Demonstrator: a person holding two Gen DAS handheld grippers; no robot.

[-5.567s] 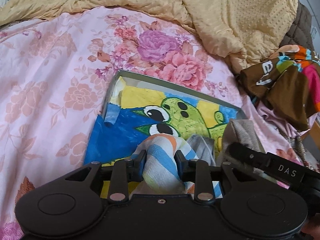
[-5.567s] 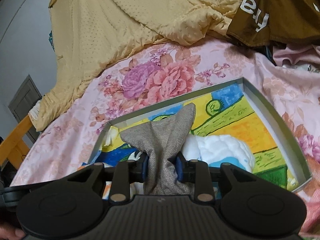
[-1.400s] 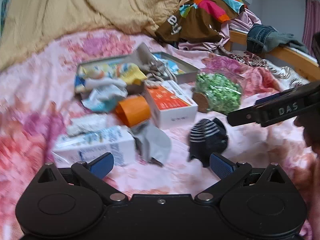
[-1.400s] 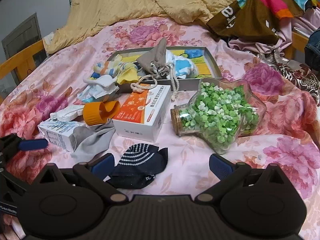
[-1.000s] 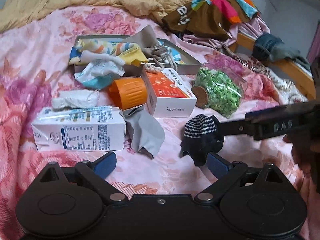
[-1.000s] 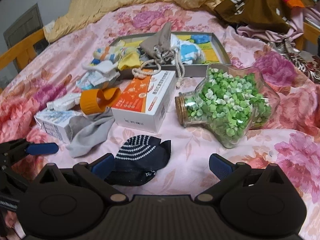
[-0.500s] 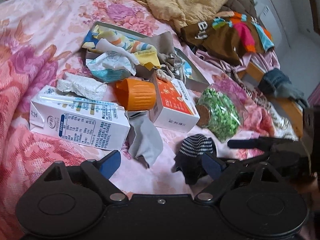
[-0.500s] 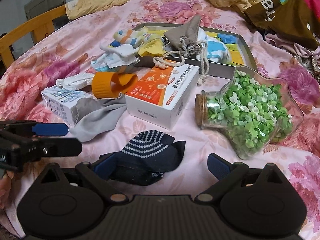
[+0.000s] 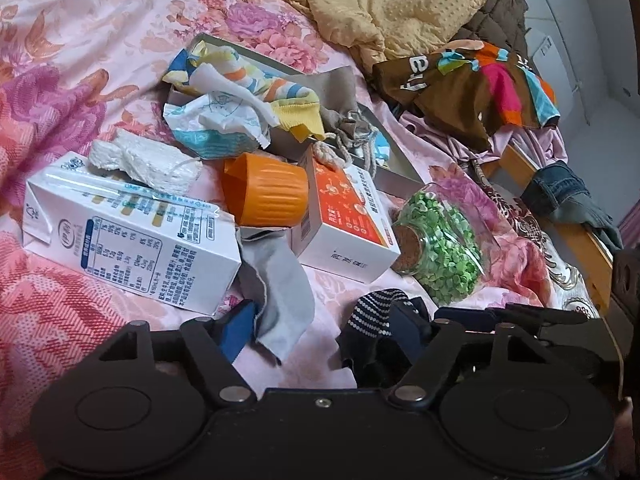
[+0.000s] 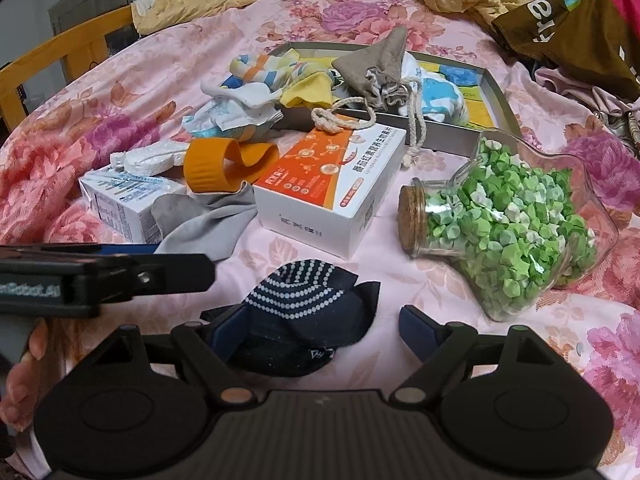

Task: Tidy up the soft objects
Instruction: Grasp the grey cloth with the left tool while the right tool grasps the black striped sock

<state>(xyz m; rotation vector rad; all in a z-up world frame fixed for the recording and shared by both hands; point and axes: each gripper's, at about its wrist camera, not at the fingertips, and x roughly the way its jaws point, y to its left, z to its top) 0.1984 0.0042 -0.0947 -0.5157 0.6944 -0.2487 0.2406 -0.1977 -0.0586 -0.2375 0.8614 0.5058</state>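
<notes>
A grey sock (image 9: 280, 300) lies crumpled between the fingers of my left gripper (image 9: 322, 330), whose jaws are closing; its pads do not press the sock. A navy sock with white dotted stripes (image 10: 304, 300) sits between the fingers of my right gripper (image 10: 324, 332), which is closing too, the right pad still apart from it. The navy sock (image 9: 372, 312) also shows under the left gripper's right finger. Farther back, the grey tray (image 10: 448, 140) holds a striped sock (image 10: 260, 68) and a grey drawstring pouch (image 10: 376, 68). The left gripper (image 10: 100, 272) reaches in from the left.
On the pink floral bedspread lie a milk carton (image 9: 128, 236), an orange cup (image 9: 264, 196), an orange-and-white box (image 10: 332, 184), a glass jar of green paper stars (image 10: 508, 216) and a tissue pack (image 9: 216, 124). A yellow blanket (image 9: 400, 4), brown garment (image 9: 472, 84) and wooden rail (image 9: 560, 220) lie behind.
The striped sock and grey pouch, earlier held over the tray, now lie in it. Both grippers have pulled back to the two loose socks, the left view has rolled, and both jaws have narrowed.
</notes>
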